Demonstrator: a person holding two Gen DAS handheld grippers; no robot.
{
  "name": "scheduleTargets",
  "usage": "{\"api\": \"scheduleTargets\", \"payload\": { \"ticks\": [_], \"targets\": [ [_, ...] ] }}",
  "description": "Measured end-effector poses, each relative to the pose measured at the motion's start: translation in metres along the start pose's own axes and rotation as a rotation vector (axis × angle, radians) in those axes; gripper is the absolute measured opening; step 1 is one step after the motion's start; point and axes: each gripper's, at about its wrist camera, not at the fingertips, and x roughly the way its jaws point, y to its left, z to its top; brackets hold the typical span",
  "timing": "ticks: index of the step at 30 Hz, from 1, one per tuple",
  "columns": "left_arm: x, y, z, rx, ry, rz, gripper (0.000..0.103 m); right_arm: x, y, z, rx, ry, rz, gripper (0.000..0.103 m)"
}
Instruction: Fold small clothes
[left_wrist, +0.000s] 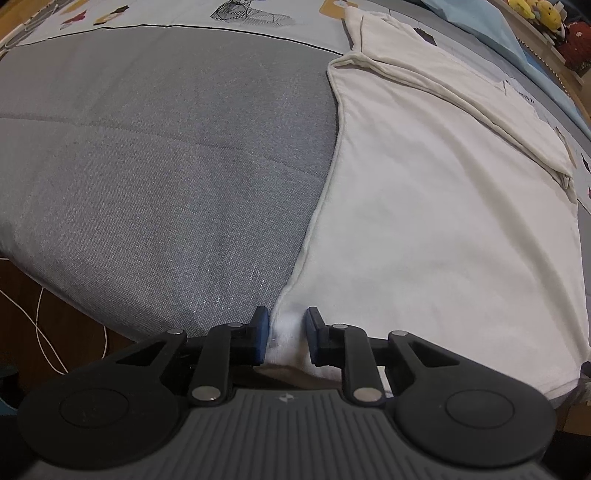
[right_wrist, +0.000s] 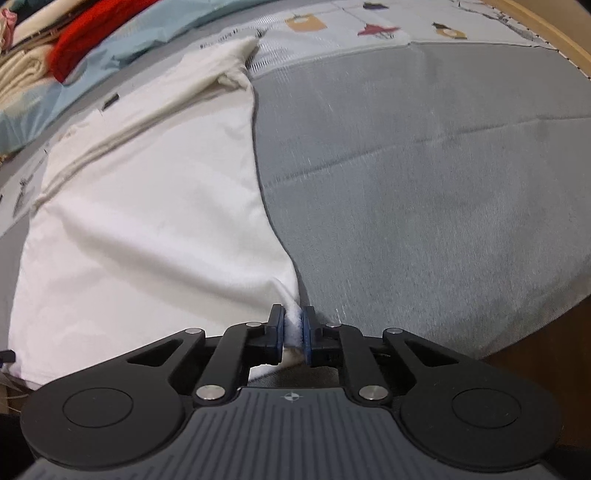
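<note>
Looking through the left wrist view, the left gripper has its blue pads spread a little, with the near corner of the white shirt bunched between them; whether the pads actually press the cloth I cannot tell. The shirt lies flat on the grey bed, its far part already turned in as a long folded band, so I judge one fold done and the lengthwise folds still to come. Small dark print shows on the sheet near the band, too blurred to read.

From the right wrist view, the right gripper has its pads nearly together, pinching the shirt's other near corner. A red garment and cream cloth lie beyond, unfolded. No legible brand anywhere.
</note>
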Motion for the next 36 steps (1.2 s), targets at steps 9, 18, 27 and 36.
{"api": "scheduleTargets", "payload": {
  "ticks": [9, 18, 27, 36],
  "targets": [
    [0.001, -0.002, 0.001, 0.008, 0.000, 0.004, 0.024, 0.002, 0.004, -0.003, -0.032, -0.003, -0.002, 0.013],
    [0.002, -0.005, 0.001, 0.018, -0.005, 0.004, 0.022, 0.001, 0.006, -0.004, -0.039, -0.012, -0.003, 0.011],
    [-0.017, -0.013, 0.002, 0.036, -0.085, -0.057, 0.006, -0.025, 0.010, -0.001, -0.047, -0.116, 0.045, 0.007],
    [-0.081, -0.022, -0.008, 0.078, -0.252, -0.261, 0.005, -0.100, 0.016, 0.008, -0.073, -0.296, 0.225, 0.006]
  ]
}}
